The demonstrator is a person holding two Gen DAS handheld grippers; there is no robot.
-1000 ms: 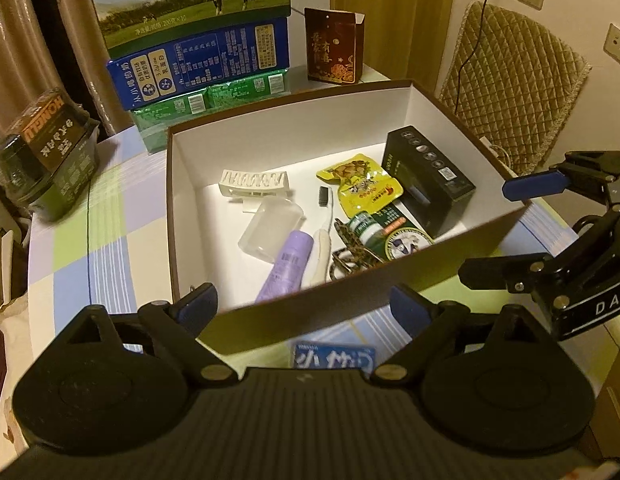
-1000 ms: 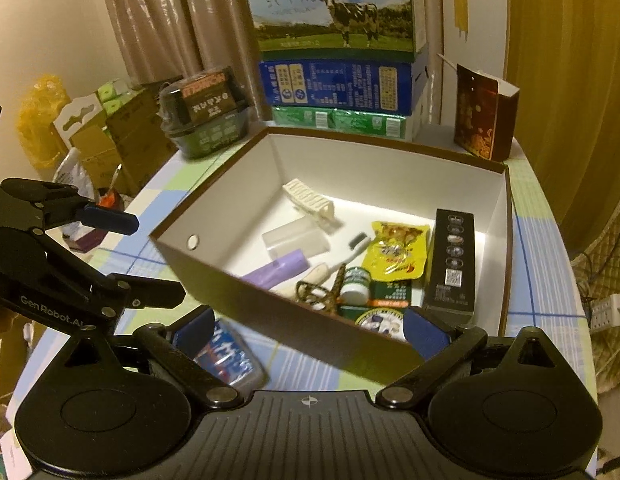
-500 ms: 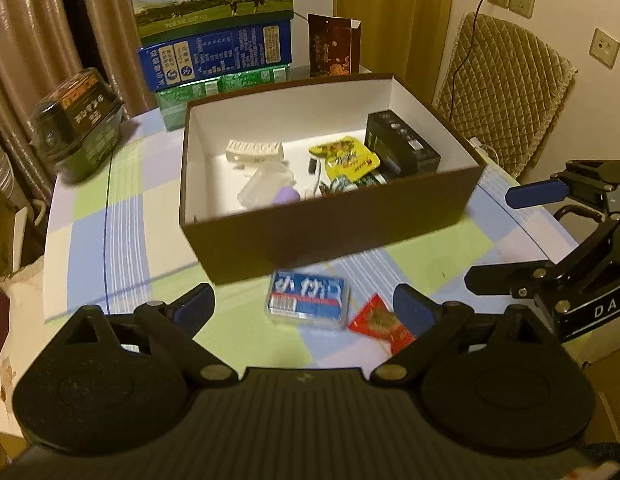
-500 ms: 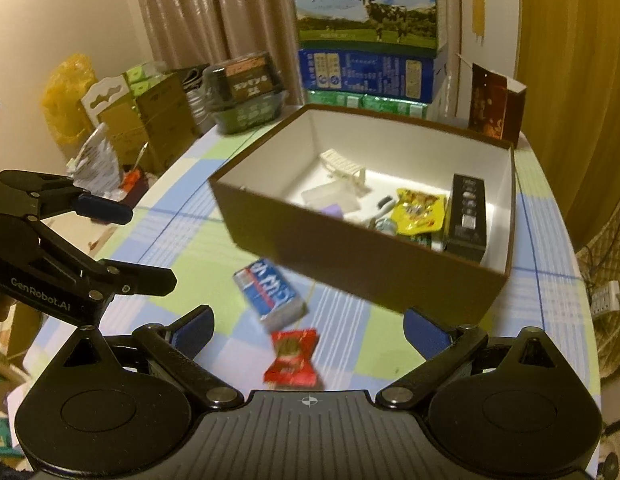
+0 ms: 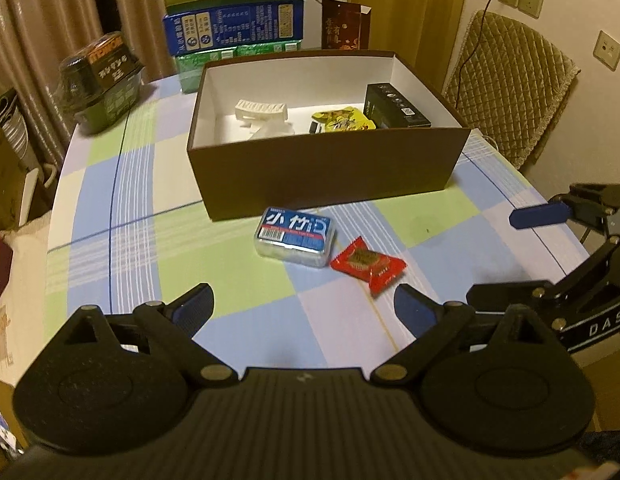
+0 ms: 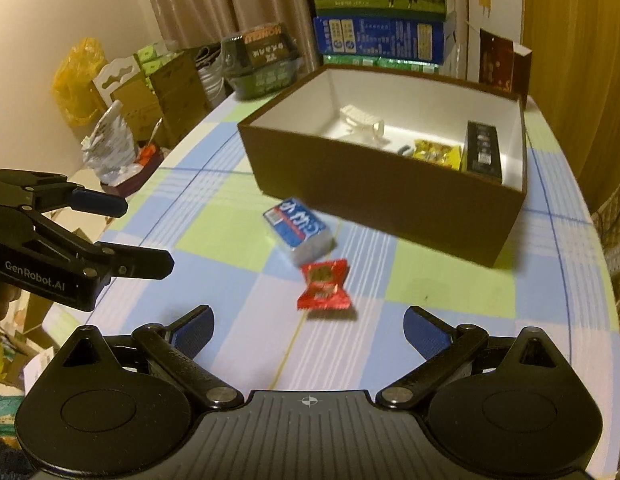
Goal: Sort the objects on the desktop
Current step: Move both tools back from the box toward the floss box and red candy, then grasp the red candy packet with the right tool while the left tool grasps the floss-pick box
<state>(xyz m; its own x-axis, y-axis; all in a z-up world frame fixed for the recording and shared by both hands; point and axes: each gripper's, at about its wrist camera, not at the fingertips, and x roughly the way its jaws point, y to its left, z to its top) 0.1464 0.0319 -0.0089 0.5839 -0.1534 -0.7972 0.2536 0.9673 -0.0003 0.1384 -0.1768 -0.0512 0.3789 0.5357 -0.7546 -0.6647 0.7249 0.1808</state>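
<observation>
Blue tissue pack (image 5: 294,237) beside red candy (image 5: 368,266), before brown box (image 5: 330,176), both tongs spread, empty.

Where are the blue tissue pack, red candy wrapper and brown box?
blue tissue pack (image 5: 295,232), left wrist view, printed top face.
red candy wrapper (image 5: 366,265), left wrist view, middle of wrapper.
brown box (image 5: 330,168), left wrist view, near outer wall.

Both grippers (image 5: 301,306) (image 6: 307,326) empty, jaws wide apart
</observation>
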